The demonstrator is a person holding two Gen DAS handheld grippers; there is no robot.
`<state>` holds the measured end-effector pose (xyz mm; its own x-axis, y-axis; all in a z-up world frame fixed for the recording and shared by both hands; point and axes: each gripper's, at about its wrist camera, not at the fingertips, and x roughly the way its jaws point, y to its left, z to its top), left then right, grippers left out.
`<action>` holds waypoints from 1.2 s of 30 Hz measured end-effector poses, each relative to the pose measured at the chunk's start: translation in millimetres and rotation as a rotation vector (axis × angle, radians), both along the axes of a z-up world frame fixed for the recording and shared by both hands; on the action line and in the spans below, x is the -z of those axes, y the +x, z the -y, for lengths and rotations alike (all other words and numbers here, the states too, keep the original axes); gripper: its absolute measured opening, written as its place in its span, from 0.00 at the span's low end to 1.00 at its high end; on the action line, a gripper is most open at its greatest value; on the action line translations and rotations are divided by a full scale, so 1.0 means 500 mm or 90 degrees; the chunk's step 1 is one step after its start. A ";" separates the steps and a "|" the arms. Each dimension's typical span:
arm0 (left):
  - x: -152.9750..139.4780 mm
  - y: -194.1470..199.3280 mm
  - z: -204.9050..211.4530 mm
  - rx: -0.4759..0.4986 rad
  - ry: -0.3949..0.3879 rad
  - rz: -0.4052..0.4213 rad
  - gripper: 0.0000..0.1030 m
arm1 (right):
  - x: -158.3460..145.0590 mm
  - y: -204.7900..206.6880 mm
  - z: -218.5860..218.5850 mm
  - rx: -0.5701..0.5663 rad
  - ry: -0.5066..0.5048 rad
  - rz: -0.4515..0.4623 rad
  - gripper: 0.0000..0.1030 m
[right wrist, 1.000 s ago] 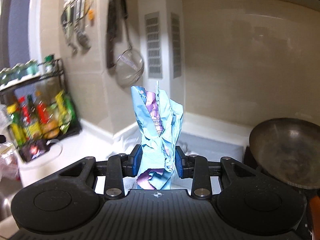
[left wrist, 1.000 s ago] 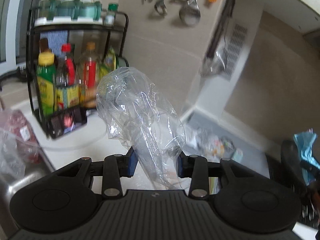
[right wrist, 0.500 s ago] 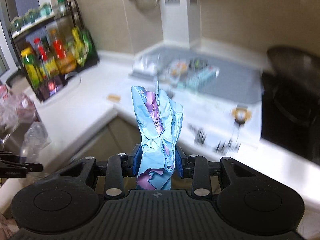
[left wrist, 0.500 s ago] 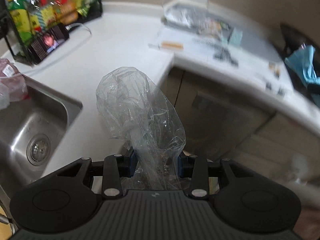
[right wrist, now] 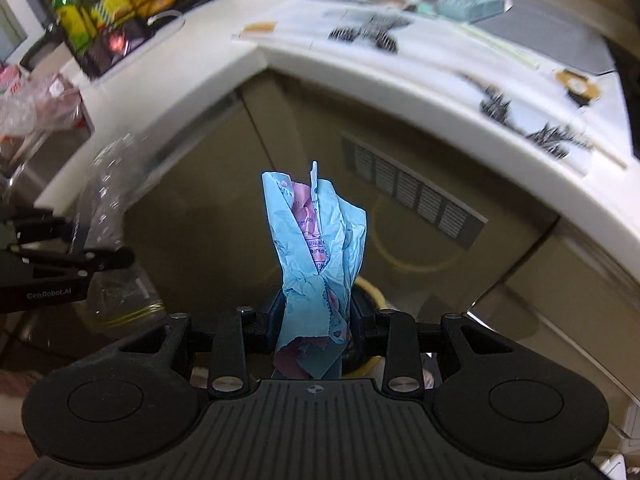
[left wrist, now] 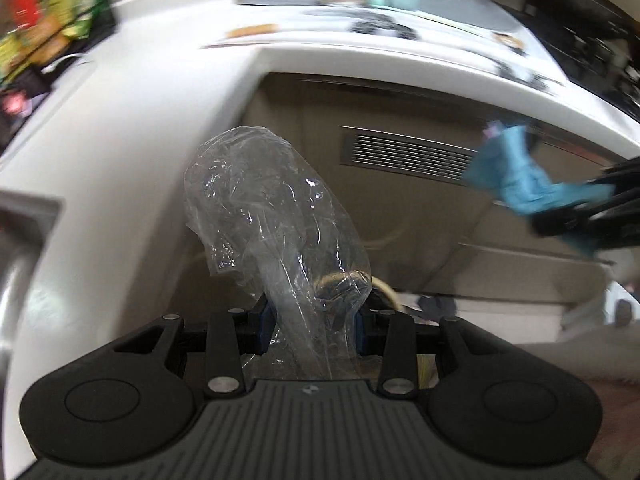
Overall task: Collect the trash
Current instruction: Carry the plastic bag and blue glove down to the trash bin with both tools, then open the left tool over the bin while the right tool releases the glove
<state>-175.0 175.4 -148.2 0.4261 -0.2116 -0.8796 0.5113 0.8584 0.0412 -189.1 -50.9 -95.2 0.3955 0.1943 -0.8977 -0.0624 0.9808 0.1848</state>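
Observation:
My left gripper (left wrist: 310, 330) is shut on a crumpled clear plastic bag (left wrist: 276, 216) that stands up between its fingers. My right gripper (right wrist: 316, 326) is shut on a crumpled blue and pink wrapper (right wrist: 318, 236). Both are held below the white countertop's edge, in front of the beige cabinet doors. The blue wrapper also shows at the right of the left wrist view (left wrist: 520, 178), and the clear bag at the left of the right wrist view (right wrist: 108, 184). A yellow-rimmed round opening (right wrist: 374, 292), mostly hidden, lies just behind the right gripper.
The white countertop (right wrist: 400, 92) curves overhead with scattered wrappers and dark scraps (right wrist: 496, 104). A rack of bottles (right wrist: 100, 12) stands at far left. A sink edge (left wrist: 24, 216) is at left. A cabinet vent grille (left wrist: 408, 156) faces me.
Both grippers have dropped from above the countertop to below its edge, now facing the cabinet doors. Each still holds its piece of trash.

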 end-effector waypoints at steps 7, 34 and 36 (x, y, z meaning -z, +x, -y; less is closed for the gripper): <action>0.112 0.028 0.059 0.040 -0.009 -0.132 0.40 | 0.072 0.007 0.011 -0.007 0.013 -0.040 0.36; 0.481 0.192 0.100 -0.120 0.038 -0.360 0.40 | 0.441 0.116 -0.012 -0.040 0.009 -0.209 0.36; 0.493 0.199 0.095 -0.128 0.051 -0.362 0.40 | 0.455 0.125 -0.013 -0.043 0.008 -0.219 0.36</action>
<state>-75.7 127.9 -394.7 -0.0908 -0.0994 -0.9909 0.2995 0.9462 -0.1224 -126.6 -44.5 -322.9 0.0567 0.2218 -0.9734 -0.0587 0.9741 0.2185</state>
